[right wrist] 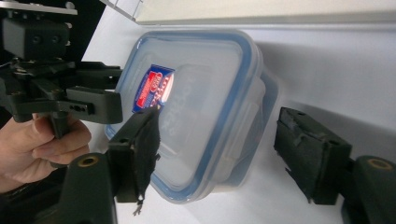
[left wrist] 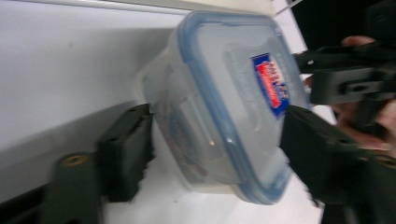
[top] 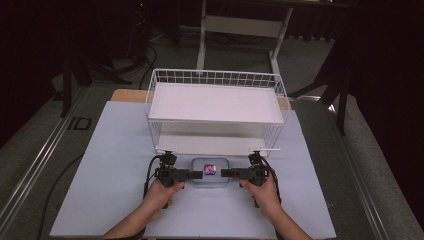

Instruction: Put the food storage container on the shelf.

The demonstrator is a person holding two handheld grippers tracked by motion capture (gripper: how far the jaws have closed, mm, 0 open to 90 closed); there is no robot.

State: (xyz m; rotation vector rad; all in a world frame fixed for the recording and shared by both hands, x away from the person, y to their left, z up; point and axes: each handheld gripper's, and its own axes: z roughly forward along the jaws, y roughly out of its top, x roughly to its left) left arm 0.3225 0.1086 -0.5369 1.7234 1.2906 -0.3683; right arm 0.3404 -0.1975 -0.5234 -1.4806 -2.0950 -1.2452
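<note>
A clear plastic box (top: 210, 171) with a blue-rimmed lid and a red and blue label lies flat on the pale table, between my two grippers. My left gripper (top: 198, 174) points at its left end and my right gripper (top: 225, 173) at its right end. In the left gripper view the box (left wrist: 224, 107) sits between the wide-apart jaws of the left gripper (left wrist: 217, 128), close to both pads. In the right gripper view the box (right wrist: 201, 107) lies within the right gripper (right wrist: 219, 140); one pad overlaps the lid and the other stands clear of the box wall.
A white wire rack (top: 155, 82) with a flat shelf stands just behind the box. The pale table (top: 110, 150) has free room left and right of the hands. A desk frame (top: 240, 25) stands on the floor beyond.
</note>
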